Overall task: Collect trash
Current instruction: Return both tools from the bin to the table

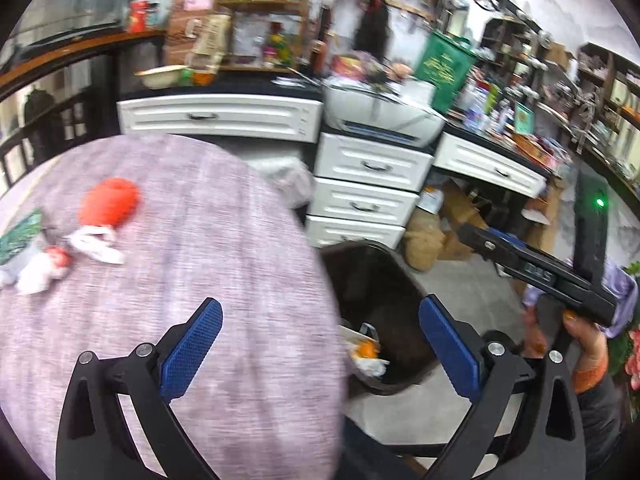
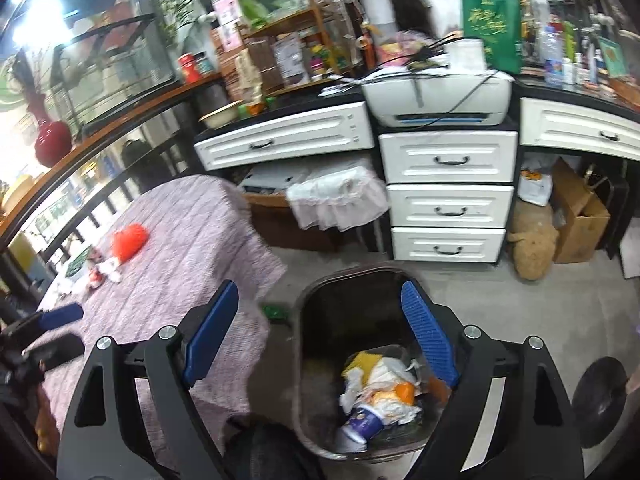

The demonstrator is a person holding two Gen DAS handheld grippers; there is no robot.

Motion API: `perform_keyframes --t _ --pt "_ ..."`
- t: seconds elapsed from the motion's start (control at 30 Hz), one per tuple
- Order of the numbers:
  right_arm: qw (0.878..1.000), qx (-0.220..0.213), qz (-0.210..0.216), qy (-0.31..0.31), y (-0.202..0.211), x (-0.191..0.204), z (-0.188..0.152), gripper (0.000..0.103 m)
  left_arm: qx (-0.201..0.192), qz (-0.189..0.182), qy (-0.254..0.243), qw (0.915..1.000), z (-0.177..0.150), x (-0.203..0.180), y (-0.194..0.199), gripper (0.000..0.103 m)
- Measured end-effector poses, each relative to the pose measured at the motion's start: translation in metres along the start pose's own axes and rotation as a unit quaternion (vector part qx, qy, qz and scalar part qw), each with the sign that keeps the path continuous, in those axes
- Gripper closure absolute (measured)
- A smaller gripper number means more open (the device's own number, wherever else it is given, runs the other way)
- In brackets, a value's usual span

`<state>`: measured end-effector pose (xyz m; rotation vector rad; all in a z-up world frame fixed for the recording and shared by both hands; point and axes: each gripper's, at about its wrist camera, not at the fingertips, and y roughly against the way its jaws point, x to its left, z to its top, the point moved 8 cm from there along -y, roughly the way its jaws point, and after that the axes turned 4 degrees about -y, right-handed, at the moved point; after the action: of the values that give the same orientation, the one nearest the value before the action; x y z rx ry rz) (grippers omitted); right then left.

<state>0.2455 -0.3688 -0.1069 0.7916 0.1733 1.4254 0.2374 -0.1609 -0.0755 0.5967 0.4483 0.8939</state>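
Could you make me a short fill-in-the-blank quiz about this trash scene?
1. The bin stands on the ____.
2. The orange wrapper lies on the ____ cloth.
3. Both tools, left and right, hold ____.
4. The printer sits above ____ stacked drawers.

Missing words: floor; purple; nothing; three

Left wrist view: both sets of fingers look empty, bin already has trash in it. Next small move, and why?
Probably swing the left gripper back over the table toward the red wrapper and white scraps. Both it and the right gripper are open with nothing between the fingers, the bin already holds dropped trash, and that litter lies on the left gripper's side.
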Motion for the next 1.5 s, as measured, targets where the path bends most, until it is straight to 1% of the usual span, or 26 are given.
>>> perform_keyframes --t 0.1,0.17,0.3,0.43,0.63,0.73,0.8,0.83,0.87,0.93,1.07,1.1,1.13,1.2,1.23,1.4,1.47,1.5 --pt "1.0 0.01 0.02 0.016 -0.003 0.021 -0.003 0.02 -0.008 0.019 0.02 0.9996 0.001 0.033 0.012 0.005" --pt "0.999 0.018 0.034 0.031 -0.007 0.039 -0.005 0.02 -0.011 0.044 0.033 0.9985 0.0 0.058 0.02 0.005" --pt "0.995 0.04 0.071 0.058 -0.016 0.079 -0.01 0.02 -0.012 0.076 0.06 0.9952 -0.005 0.101 0.036 0.005" --pt "0.989 0.061 0.099 0.089 -0.024 0.119 -0.018 0.02 -0.016 0.108 0.093 0.9897 -0.018 0.144 0.055 0.006" --pt "0.979 0.072 0.125 0.147 -0.03 0.172 -0.034 0.02 -0.012 0.153 0.126 0.9801 -0.041 0.196 0.075 0.006" --pt "0.974 0.083 0.137 0.162 -0.034 0.191 -0.041 0.02 -0.004 0.186 0.14 0.9727 -0.05 0.226 0.085 0.006" --pt "0.97 0.089 0.146 0.171 -0.037 0.204 -0.046 0.02 0.003 0.214 0.156 0.9643 -0.055 0.248 0.091 0.006" --pt "0.968 0.092 0.15 0.178 -0.039 0.21 -0.049 0.02 0.009 0.233 0.163 0.9587 -0.058 0.262 0.094 0.006" --pt "0.967 0.094 0.152 0.184 -0.041 0.217 -0.051 0.02 0.01 0.243 0.168 0.9552 -0.059 0.271 0.097 0.006" --pt "0.962 0.1 0.157 0.197 -0.045 0.229 -0.056 0.02 0.012 0.256 0.185 0.9486 -0.063 0.294 0.101 0.006" --pt "0.956 0.104 0.163 0.219 -0.05 0.248 -0.064 0.02 0.017 0.289 0.231 0.929 -0.075 0.346 0.112 0.006" --pt "0.955 0.105 0.165 0.221 -0.051 0.251 -0.064 0.02 0.018 0.295 0.243 0.9239 -0.078 0.358 0.114 0.007" --pt "0.955 0.108 0.168 0.221 -0.053 0.254 -0.065 0.02 0.021 0.297 0.254 0.9202 -0.08 0.368 0.114 0.012" --pt "0.953 0.116 0.171 0.221 -0.057 0.259 -0.068 0.02 0.023 0.292 0.277 0.9153 -0.081 0.386 0.113 0.02" --pt "0.953 0.117 0.171 0.222 -0.059 0.262 -0.068 0.02 0.024 0.292 0.28 0.9141 -0.08 0.39 0.111 0.022" --pt "0.95 0.127 0.169 0.23 -0.065 0.269 -0.073 0.02 0.03 0.304 0.27 0.9128 -0.068 0.406 0.101 0.022" --pt "0.949 0.129 0.169 0.232 -0.068 0.271 -0.074 0.02 0.034 0.315 0.267 0.9102 -0.066 0.413 0.096 0.022" --pt "0.949 0.13 0.168 0.233 -0.069 0.271 -0.073 0.02 0.037 0.316 0.267 0.9094 -0.064 0.416 0.092 0.025"
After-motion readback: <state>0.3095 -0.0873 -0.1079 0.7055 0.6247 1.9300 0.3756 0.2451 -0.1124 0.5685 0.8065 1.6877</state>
